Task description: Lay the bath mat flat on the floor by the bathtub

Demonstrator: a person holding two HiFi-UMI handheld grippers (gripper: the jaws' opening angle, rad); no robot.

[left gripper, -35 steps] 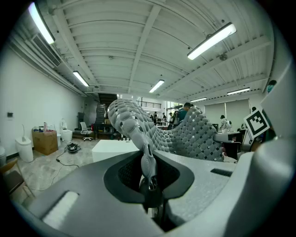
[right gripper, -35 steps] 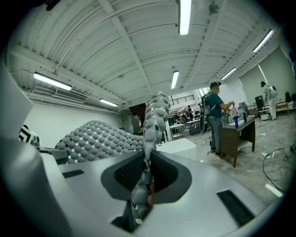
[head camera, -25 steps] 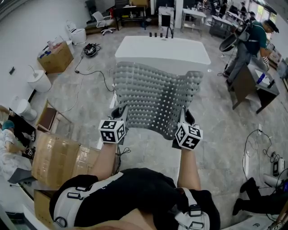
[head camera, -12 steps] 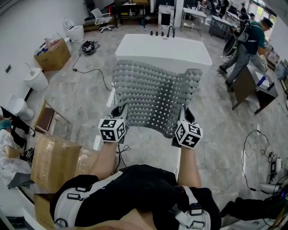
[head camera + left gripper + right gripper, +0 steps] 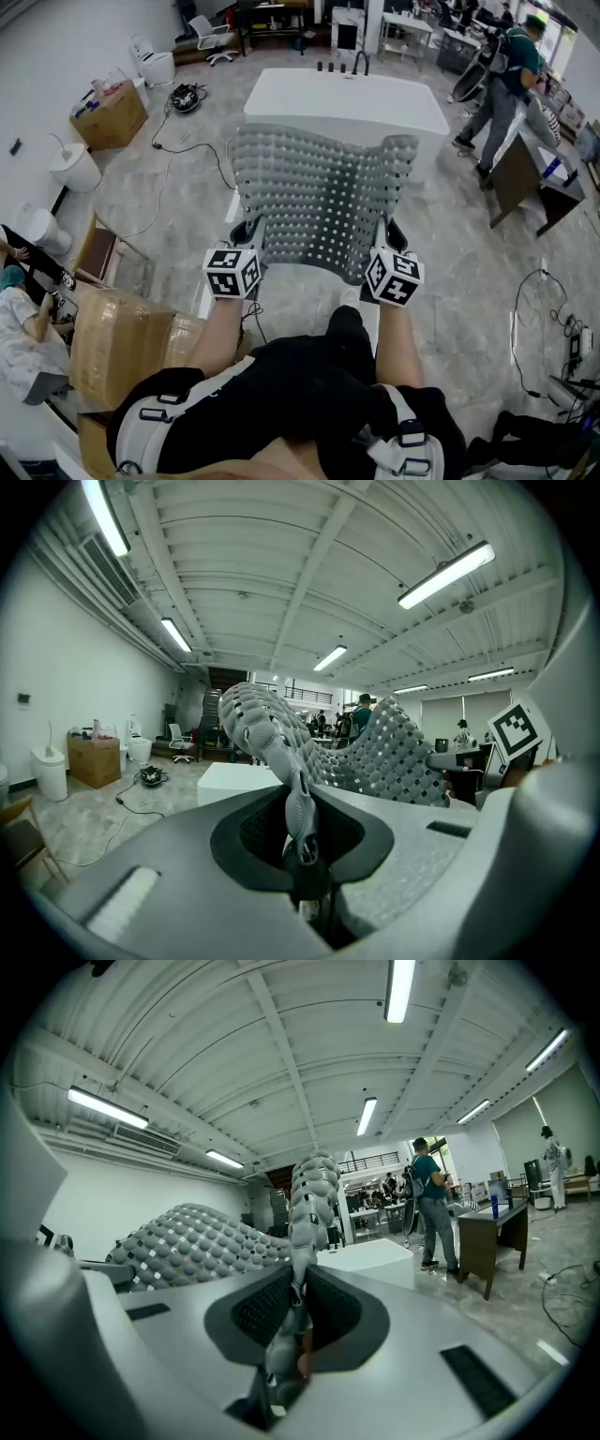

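Grip comes first here. The grey rubber bath mat with rows of bumps and small holes (image 5: 323, 202) is off the floor, stretched between the two grippers. Its near edge is at 6 o'clock and its far edge reaches toward 12 o'clock, where the white freestanding bathtub (image 5: 347, 98) stands. The left gripper (image 5: 246, 232) has its jaws nearly together, pinching the mat's near left corner. The right gripper (image 5: 392, 236) clamps the near right corner the same way, and each gripper view shows a fold of rubber squeezed between the pads. From the head view the far edge overlaps the tub's near rim; whether it touches cannot be told.

The step in hand looks like carrying the mat to its spot, with laying it down yet to come. To do that well:

- Hold the two corners well apart so the near edge stays taut and the sheet does not fold in the middle.
- Bring both hands down together and level.
- Let the far edge meet the grey marbled floor (image 5: 450, 253) first, just beside the tub's wall at 12 o'clock.
- Draw back toward 6 o'clock so the rest rolls down flat.
- Open the jaws only once the near edge lies on the floor.
- Keep clear of the black cable (image 5: 187, 150) at 10 o'clock.
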